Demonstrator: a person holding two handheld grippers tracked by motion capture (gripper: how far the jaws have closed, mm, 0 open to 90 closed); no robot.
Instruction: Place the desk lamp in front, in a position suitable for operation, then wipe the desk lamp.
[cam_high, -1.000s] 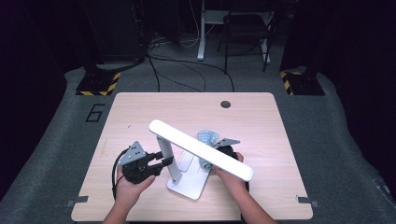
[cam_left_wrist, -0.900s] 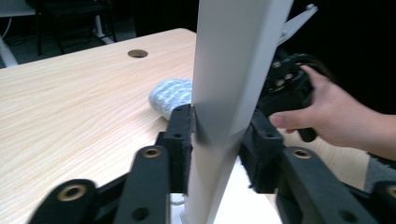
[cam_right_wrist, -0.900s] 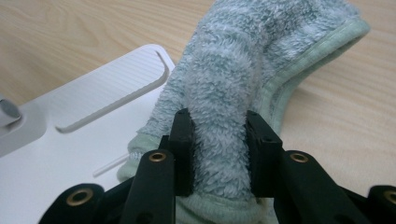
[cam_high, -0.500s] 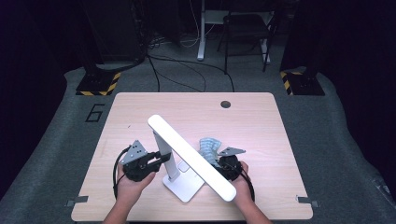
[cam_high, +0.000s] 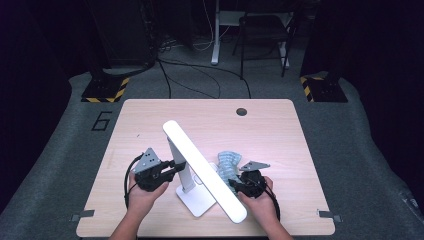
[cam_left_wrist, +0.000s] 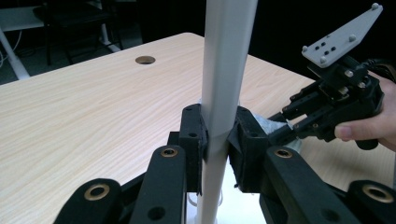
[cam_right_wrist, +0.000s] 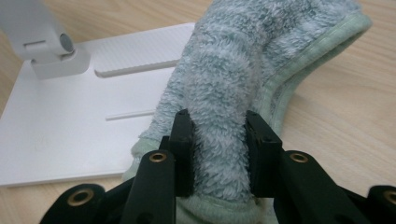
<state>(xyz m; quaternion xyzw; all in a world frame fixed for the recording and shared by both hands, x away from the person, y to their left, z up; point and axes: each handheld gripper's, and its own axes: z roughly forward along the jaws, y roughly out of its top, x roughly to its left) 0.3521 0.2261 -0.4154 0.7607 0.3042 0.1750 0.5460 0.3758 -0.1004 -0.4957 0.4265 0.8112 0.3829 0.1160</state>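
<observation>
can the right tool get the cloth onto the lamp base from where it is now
Probably yes. The right tool is shut on the cloth, which already overlaps the white base. The lamp's light bar hangs above, but nothing lies between.

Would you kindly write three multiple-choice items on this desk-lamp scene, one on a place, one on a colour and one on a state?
1. Where does the lamp's base stand?
A. on the floor
B. on the table, between the two hands
C. on the chair

2. What colour is the cloth?
A. bright red
B. black
C. pale blue-green

3. What is the left tool doing?
A. clamping the lamp's post
B. lying open on the table
C. gripping the cloth

Key: 1 B, the high view shows the white base on the table between the hands. 2 C, the right gripper view shows fluffy pale blue-green fabric in the right tool. 3 A, the left gripper view shows both jaws pressed against the white post.
</observation>
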